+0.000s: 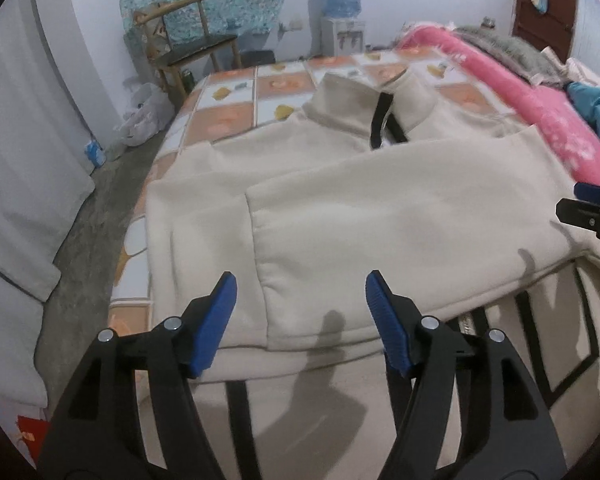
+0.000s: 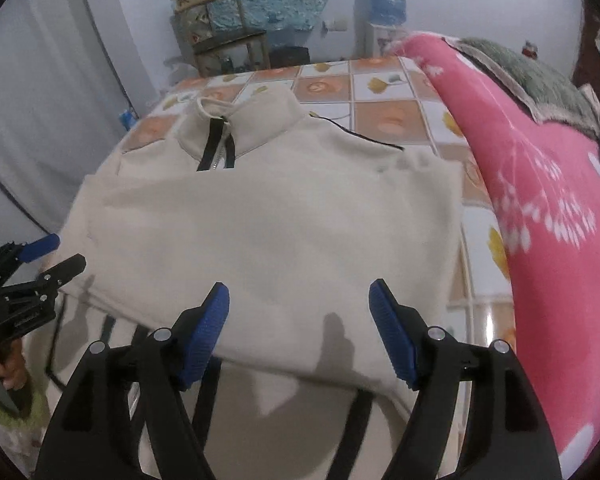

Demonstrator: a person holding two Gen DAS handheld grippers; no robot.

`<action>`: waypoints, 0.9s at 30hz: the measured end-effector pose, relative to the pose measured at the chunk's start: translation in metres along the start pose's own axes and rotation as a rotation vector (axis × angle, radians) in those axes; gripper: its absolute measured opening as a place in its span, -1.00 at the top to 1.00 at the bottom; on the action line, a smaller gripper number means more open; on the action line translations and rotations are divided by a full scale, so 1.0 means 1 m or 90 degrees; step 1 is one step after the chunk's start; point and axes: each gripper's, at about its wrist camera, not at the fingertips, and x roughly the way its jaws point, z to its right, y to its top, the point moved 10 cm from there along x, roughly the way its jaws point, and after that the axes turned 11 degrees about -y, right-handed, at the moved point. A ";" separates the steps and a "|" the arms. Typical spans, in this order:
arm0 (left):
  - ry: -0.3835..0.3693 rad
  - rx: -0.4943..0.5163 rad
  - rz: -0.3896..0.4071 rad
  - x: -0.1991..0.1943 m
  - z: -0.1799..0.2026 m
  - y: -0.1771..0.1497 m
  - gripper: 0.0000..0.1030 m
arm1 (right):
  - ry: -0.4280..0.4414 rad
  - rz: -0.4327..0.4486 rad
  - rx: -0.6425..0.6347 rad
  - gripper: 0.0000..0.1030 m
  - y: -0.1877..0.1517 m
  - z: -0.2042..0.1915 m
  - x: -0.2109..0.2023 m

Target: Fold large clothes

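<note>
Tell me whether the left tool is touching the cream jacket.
Apart. In the left wrist view the left tool stands open above the cream jacket, fabric visible between its blue pads, which press nothing, their shadows falling on the cloth below.

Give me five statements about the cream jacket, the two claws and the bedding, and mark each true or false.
1. The cream jacket lies on a checked bedsheet. True.
2. The left claw is clamped on the jacket. False: open, nothing between the pads.
3. The right claw is open. True.
4. The pink blanket covers the jacket's collar. False: it lies beside the jacket.
5. The collar points away from the claws. True.
</note>
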 end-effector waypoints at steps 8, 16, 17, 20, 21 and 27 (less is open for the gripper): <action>0.015 -0.045 -0.042 0.023 -0.021 -0.019 -0.28 | -0.024 -0.047 -0.020 -0.37 -0.021 -0.002 0.030; 0.011 -0.037 -0.024 -0.008 -0.014 -0.022 -0.28 | -0.008 -0.020 -0.005 -0.37 -0.025 -0.004 -0.010; 0.010 -0.036 -0.023 -0.010 -0.012 -0.023 -0.31 | -0.016 -0.014 -0.009 -0.38 -0.027 -0.004 -0.016; 0.010 -0.025 -0.020 -0.020 -0.006 -0.027 -0.37 | -0.017 -0.008 -0.010 -0.55 -0.040 -0.004 -0.031; 0.011 -0.022 -0.019 -0.025 -0.003 -0.030 -0.38 | -0.018 -0.008 -0.008 -0.55 -0.043 -0.003 -0.034; 0.017 -0.015 -0.024 -0.039 0.006 -0.050 -0.43 | -0.022 -0.022 -0.020 -0.62 -0.083 -0.008 -0.047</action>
